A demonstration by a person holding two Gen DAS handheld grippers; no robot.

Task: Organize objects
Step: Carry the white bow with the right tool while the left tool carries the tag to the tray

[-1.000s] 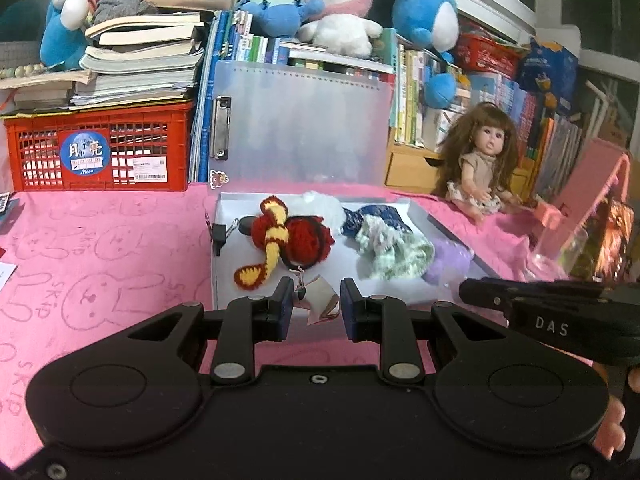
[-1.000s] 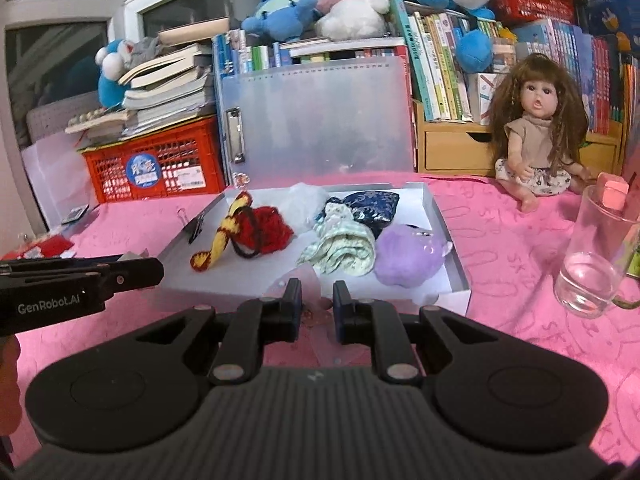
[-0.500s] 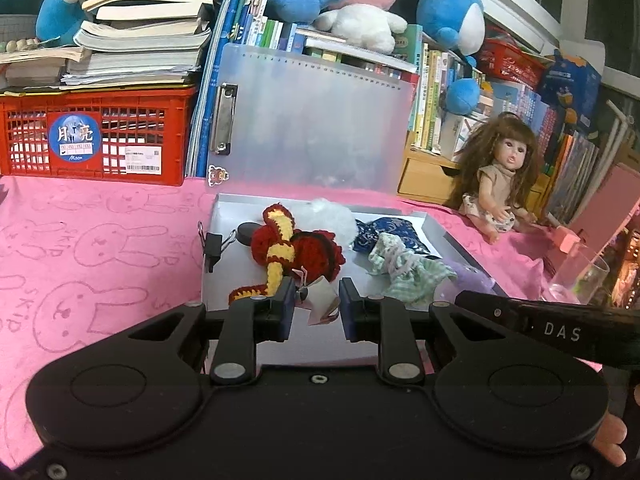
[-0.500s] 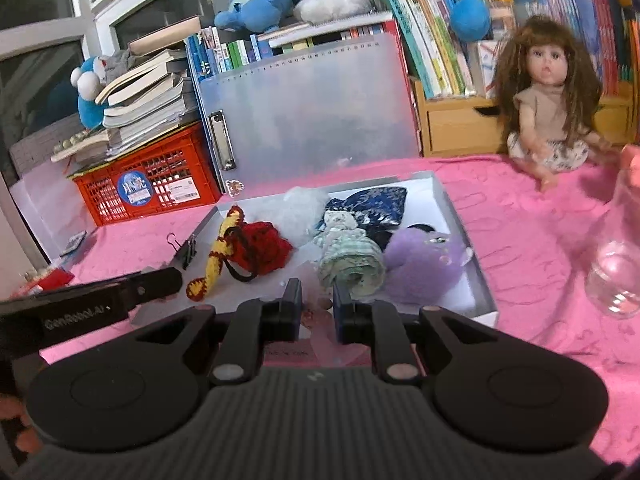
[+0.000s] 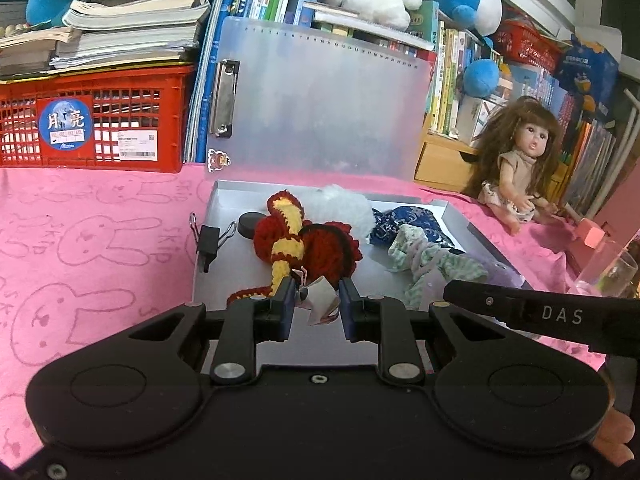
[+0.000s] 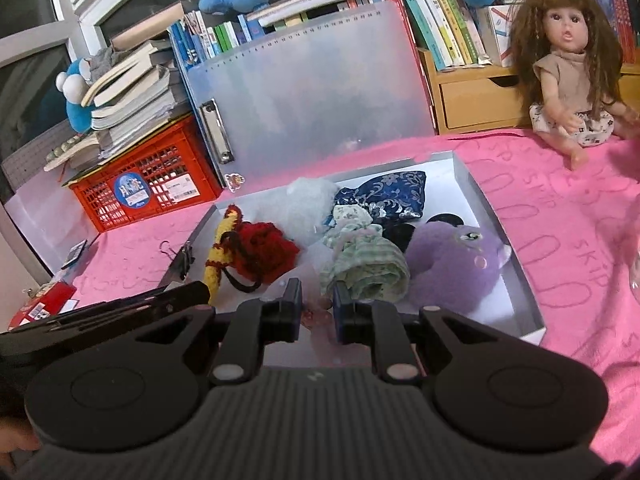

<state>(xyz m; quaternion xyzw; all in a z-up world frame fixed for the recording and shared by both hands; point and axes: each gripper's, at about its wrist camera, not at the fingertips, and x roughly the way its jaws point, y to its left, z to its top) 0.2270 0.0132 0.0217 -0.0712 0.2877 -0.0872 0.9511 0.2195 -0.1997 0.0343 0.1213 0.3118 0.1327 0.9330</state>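
Both tools low over the tray's near edge

Left tool [image 5: 314, 306], jaws narrow, pinches a paper tag [image 5: 320, 304]; the red-yellow knit toy [image 5: 298, 246] lies just above it in frame, running upward. Right tool [image 6: 316, 306], jaws narrowed together, apparently empty

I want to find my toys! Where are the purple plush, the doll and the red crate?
purple plush [image 6: 452, 264], right wrist view, on its fuzzy body.
doll [image 6: 568, 68], right wrist view, on its beige top.
red crate [image 5: 132, 116], left wrist view, on its front grid.
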